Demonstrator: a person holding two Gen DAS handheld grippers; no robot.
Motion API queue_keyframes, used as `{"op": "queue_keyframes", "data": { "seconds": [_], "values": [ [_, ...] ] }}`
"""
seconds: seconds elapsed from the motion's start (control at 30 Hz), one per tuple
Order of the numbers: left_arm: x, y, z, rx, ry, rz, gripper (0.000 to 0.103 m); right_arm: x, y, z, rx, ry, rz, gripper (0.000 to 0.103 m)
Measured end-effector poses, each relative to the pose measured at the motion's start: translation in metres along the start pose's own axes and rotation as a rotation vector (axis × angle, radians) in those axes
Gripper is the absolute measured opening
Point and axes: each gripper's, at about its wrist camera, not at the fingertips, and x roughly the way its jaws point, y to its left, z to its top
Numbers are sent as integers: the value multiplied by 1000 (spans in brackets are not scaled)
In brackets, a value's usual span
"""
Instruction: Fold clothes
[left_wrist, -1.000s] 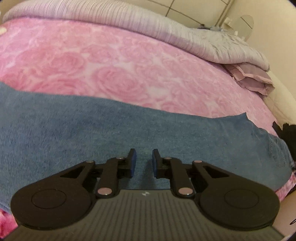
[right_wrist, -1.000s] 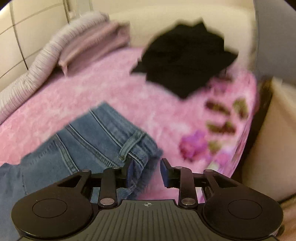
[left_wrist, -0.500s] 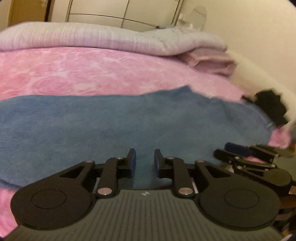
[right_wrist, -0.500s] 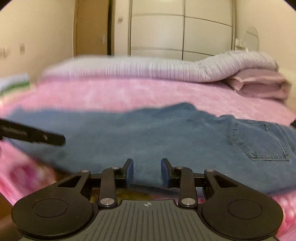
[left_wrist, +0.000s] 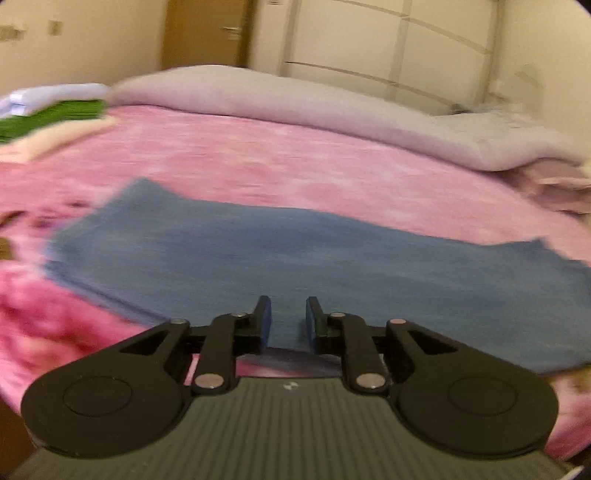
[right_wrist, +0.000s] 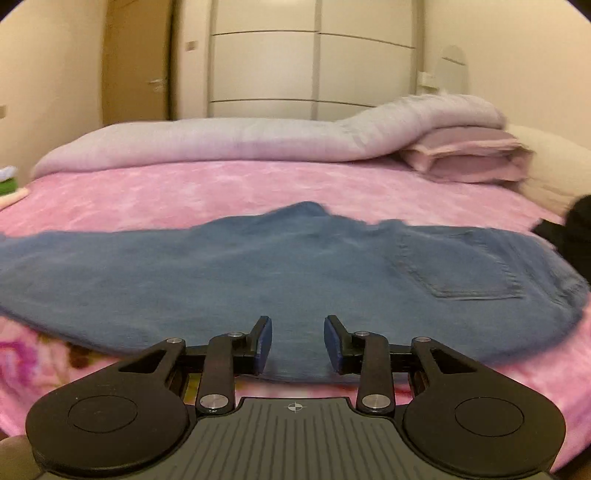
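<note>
**A:** where are the jeans (right_wrist: 280, 269) rn?

**B:** flat across the fuzzy pink bed (right_wrist: 221, 188), near hem by both claws. Left claw (left_wrist: 287, 325) slightly apart and empty; right claw (right_wrist: 297, 343) just widened, also empty. Plenty of bare blanket up to the grey duvet (right_wrist: 207, 142).

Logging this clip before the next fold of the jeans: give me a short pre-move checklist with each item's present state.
1. Jeans lie flat on the pink blanket: ok.
2. Left claw open, nothing between its pads; it has just been closing a little: ok.
3. Right claw open and empty, just been opening: ok.
4. Both claws at the jeans' near edge: ok.
5. Black garment clear of the jeans: cannot tell.
6. Left view sharp enough to judge the hem: not ok, blurred.
</note>
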Motion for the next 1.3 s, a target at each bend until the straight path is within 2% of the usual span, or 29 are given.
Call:
{"op": "queue_keyframes", "data": {
  "seconds": [0.03, 0.07, 0.2, 0.27, 0.4, 0.47, 0.53, 0.57, 0.63, 0.73, 0.9, 0.93, 0.97, 1.1, 1.23, 1.3],
  "values": [
    [1, 11, 2, -11, 4, 18, 6, 6, 4, -2, -11, 22, 10, 35],
    [1, 21, 4, -24, 10, 34, 3, 9, 3, -7, -4, 18, 8, 36],
    [-10, 52, 13, -83, 22, 106, 3, 3, -19, -1, 121, 52, -140, 36],
    [-22, 62, 15, -140, 18, 119, 17, -5, -32, 4, 200, 73, -192, 36],
    [-41, 85, 14, -312, -1, 73, 19, -26, -44, 9, 352, 43, -90, 36],
    [-41, 89, 19, -319, -32, 94, 19, -32, -48, 11, 404, 36, -53, 36],
    [-37, 87, 28, -279, -61, 108, 22, -31, -41, 12, 348, 60, -80, 37],
    [-30, 89, 33, -274, -42, 119, 22, -31, -38, 13, 319, 67, -95, 37],
    [-14, 99, 38, -330, 23, 172, 21, -34, -36, 13, 300, 60, -89, 37],
    [-7, 117, 30, -446, 47, 194, 21, -39, -37, 7, 326, 52, -65, 37],
    [-6, 139, 19, -595, -7, 127, 20, -37, -42, -2, 342, 69, -81, 37],
    [-4, 141, 21, -596, -10, 118, 16, -35, -43, -3, 349, 72, -82, 37],
    [-3, 141, 23, -586, -19, 113, 0, -33, -44, -3, 356, 76, -83, 37],
    [-20, 131, 30, -463, -74, 106, 0, -31, -44, -1, 359, 67, -85, 37],
    [-12, 125, 21, -325, -19, 153, 3, -30, -47, -1, 360, 66, -95, 37],
    [-16, 122, 21, -301, -28, 179, 6, -25, -49, -2, 371, 86, -91, 37]
  ]
}}
